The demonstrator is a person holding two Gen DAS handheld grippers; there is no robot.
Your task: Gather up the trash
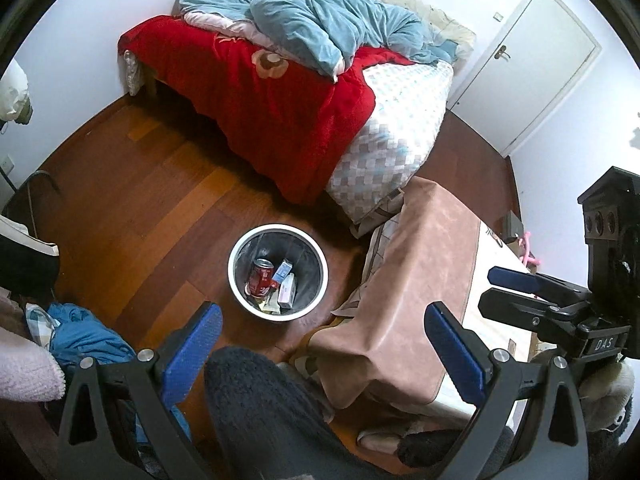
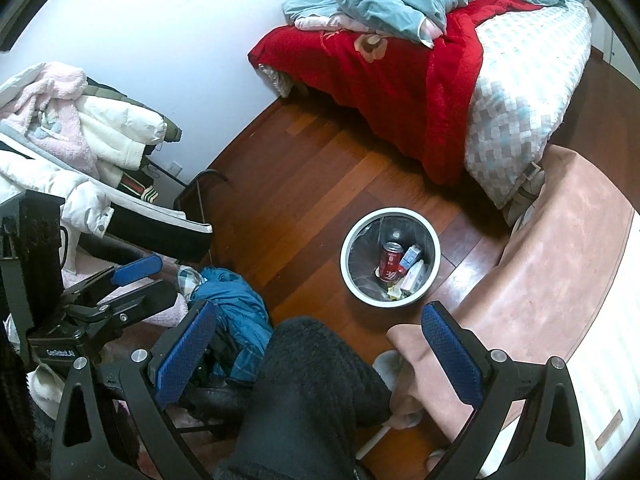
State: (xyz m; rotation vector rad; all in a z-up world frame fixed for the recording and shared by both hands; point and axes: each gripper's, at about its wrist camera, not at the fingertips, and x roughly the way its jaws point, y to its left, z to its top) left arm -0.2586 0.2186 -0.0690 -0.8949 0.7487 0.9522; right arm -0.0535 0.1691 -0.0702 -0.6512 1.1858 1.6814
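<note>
Wooden floor (image 1: 140,200), white bin (image 1: 236,280) holding red can (image 1: 262,278), maybe cartons; left gripper (image 1: 324,344) and right gripper (image 2: 320,346) both spread, empty.

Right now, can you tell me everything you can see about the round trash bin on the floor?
The round trash bin with a white rim and dark grey inside stands upright on the reddish-brown wooden floor, near the foot of the bed and beside the pinkish-tan cloth over the table. It is open on top, with no lid. Inside lie a red drink can, a small blue and white carton, a pale pink box and some yellowish scraps. Neither gripper touches it.
</note>
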